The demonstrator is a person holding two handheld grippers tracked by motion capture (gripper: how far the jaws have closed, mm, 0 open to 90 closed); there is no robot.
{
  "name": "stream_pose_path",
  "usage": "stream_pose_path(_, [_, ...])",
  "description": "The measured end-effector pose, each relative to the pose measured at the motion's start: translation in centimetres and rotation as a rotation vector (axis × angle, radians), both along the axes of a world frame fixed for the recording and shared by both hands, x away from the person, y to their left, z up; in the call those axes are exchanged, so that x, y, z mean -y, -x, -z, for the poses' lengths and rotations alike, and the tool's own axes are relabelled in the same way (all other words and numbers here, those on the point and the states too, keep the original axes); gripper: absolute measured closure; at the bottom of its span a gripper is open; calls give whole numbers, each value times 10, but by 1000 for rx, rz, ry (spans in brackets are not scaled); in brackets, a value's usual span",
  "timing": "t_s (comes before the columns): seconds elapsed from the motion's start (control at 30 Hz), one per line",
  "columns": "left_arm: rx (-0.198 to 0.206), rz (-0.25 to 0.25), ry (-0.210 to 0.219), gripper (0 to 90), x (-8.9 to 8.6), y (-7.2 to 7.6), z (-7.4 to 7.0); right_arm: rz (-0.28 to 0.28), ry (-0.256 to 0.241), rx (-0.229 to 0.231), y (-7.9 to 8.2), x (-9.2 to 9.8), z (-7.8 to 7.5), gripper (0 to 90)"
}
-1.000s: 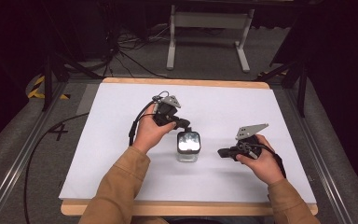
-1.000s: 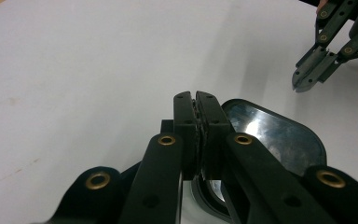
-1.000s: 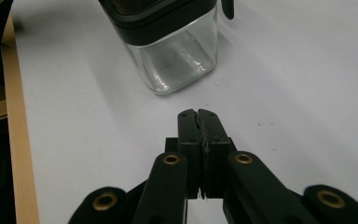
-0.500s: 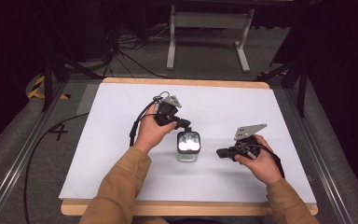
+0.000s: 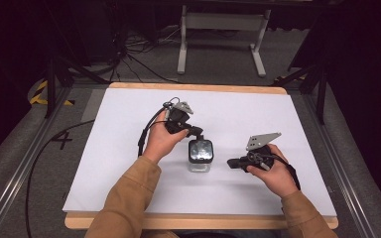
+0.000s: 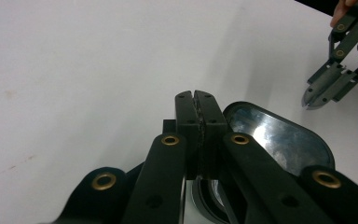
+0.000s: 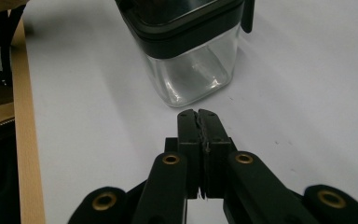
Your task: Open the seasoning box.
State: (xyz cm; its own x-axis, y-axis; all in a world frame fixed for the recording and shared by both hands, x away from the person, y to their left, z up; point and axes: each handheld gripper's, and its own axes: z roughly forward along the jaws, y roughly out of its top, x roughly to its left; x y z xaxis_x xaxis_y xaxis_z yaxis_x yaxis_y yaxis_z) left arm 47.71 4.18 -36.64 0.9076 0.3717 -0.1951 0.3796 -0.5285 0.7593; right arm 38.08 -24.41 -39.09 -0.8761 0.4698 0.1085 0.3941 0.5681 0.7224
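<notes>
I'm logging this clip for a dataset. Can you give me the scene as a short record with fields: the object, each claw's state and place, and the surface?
object: clear square jar with a black-rimmed glossy lid, standing upright
left claw: jaws shut together, empty, at the jar's lid edge
right claw: jaws shut together, empty, low over the table, pointing at the jar's side, apart from it
surface: white table top with a wooden edge
</notes>
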Motion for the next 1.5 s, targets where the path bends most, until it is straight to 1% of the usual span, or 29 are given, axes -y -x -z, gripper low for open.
stream_pose_path(0.13, [-3, -2, 11, 899, -1, -1, 1, -15, -5, 15, 2, -6, 0, 899])
stream_pose_path(0.2, [-6, -4, 10, 899, -1, -1, 1, -19, -7, 18, 2, -7, 0, 899])
stream_pose_path(0.27, [-5, 0, 9, 899, -1, -1, 1, -29, -16, 31, 4, -11, -1, 900])
stream_pose_path(0.37, [-10, -3, 10, 899, -1, -1, 1, -45, -38, 54, 6, -18, -1, 900])
stream_pose_path(0.5, [-10, -1, 13, 899, -2, -1, 1, -46, -77, 87, 8, -25, -3, 900])
stream_pose_path(0.53, [-14, 2, 5, 899, -2, -1, 1, -49, -86, 96, 8, -27, -3, 900])
stream_pose_path(0.6, [-13, -1, 12, 899, -2, -1, 1, -46, -99, 102, 9, -29, -3, 900])
stream_pose_path(0.67, [-11, -2, 19, 899, -2, -1, 2, -42, -99, 100, 9, -33, -1, 900])
stream_pose_path(0.77, [-13, -3, 20, 899, -2, -1, 2, -39, -110, 100, 9, -36, 0, 900])
stream_pose_path(0.87, [-13, -4, 21, 899, -2, -1, 2, -38, -121, 118, 9, -38, 0, 900])
stream_pose_path(0.97, [-9, -7, 21, 898, -2, -1, 2, -32, -125, 124, 10, -39, -1, 900])
stream_pose_path(1.03, [-6, -19, 9, 893, -3, 0, 1, -26, -132, 129, 10, -38, -1, 900])
stream_pose_path(1.07, [0, -29, -3, 868, -3, 0, 1, -24, -135, 131, 10, -38, -1, 900])
stream_pose_path(1.13, [14, -64, -24, 788, -5, 1, -1, -25, -136, 131, 10, -38, -1, 900])
stream_pose_path(1.17, [26, -74, -17, 787, -7, 1, -2, -25, -136, 132, 10, -38, -1, 900])
stream_pose_path(1.23, [20, -79, 20, 778, -10, 2, -3, -27, -136, 133, 10, -39, -1, 900])
stream_pose_path(1.33, [39, -87, 34, 785, -17, 7, -9, -32, -137, 138, 9, -39, -2, 900])
stream_pose_path(1.37, [39, -87, 34, 787, -17, 7, -9, -32, -137, 138, 9, -39, -2, 900])
stream_pose_path(1.4, [39, -88, 37, 786, -21, 11, -13, -33, -132, 143, 9, -40, -4, 900])
stream_pose_path(1.47, [40, -94, 37, 779, -23, 12, -14, -34, -128, 147, 9, -41, -4, 900])
stream_pose_path(1.5, [35, -106, 20, 779, -27, 17, -17, -37, -119, 157, 9, -42, -6, 900])
